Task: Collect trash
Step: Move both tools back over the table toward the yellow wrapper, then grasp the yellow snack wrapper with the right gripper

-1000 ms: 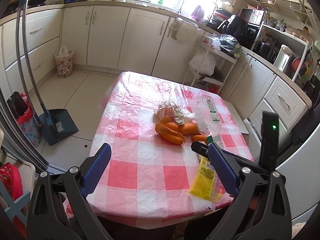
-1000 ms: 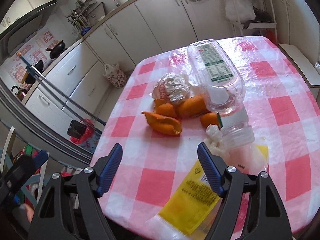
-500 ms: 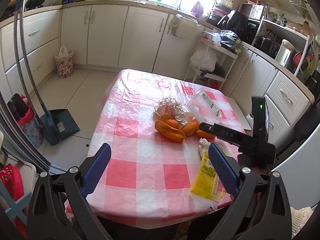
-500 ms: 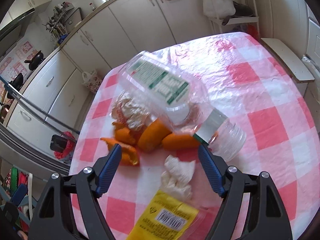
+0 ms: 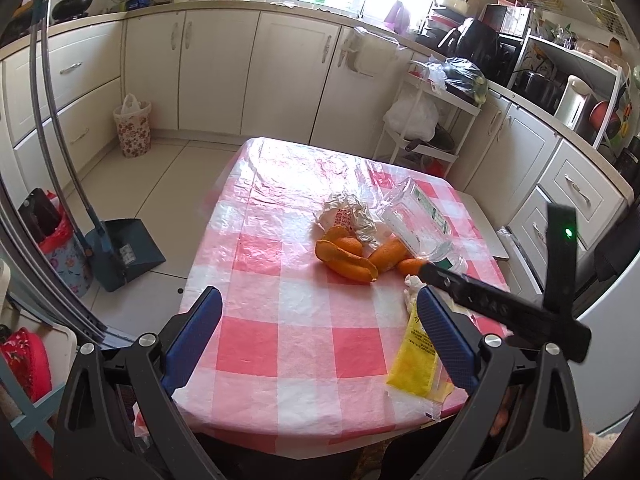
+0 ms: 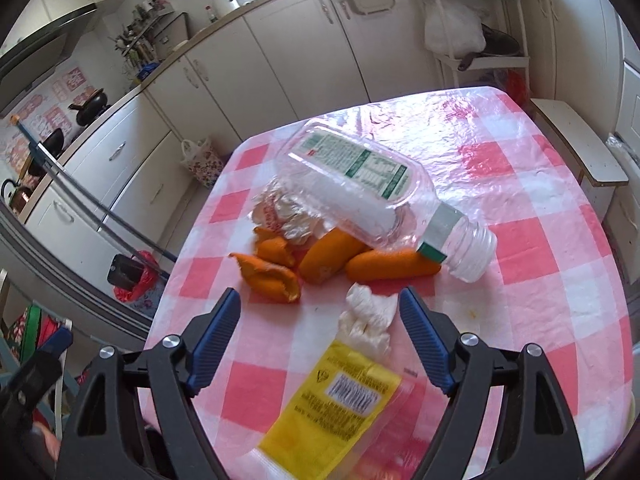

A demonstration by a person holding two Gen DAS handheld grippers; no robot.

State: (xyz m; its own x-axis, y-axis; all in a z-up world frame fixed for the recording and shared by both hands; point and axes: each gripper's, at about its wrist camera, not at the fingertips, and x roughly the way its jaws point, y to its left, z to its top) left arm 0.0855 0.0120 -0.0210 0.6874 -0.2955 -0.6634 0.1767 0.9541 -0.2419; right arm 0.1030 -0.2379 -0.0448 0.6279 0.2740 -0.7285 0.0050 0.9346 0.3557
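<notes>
Trash lies on a table with a pink checked cloth (image 5: 280, 328) (image 6: 552, 256). An empty clear plastic bottle (image 6: 368, 192) (image 5: 420, 220) lies on its side over orange peels (image 6: 320, 256) (image 5: 348, 258). A crumpled wrapper (image 6: 280, 216) (image 5: 348, 216) sits behind the peels. A white tissue wad (image 6: 366, 320) (image 5: 412, 290) and a yellow packet (image 6: 336, 404) (image 5: 416, 356) lie nearest. My right gripper (image 6: 320, 332) is open, above the tissue and packet. My left gripper (image 5: 316, 336) is open and empty over the table's near edge.
The right gripper's black body (image 5: 500, 304) crosses the left wrist view at right. A blue dustpan (image 5: 124, 248) and broom stand on the floor left of the table. A floral bin (image 5: 132, 130) stands by the cabinets. A white rack (image 5: 428, 120) is behind the table.
The right gripper has drawn back toward the near edge, so the tissue and packet now lie between its fingers. The bottle has rolled a little. The left gripper barely moved.
</notes>
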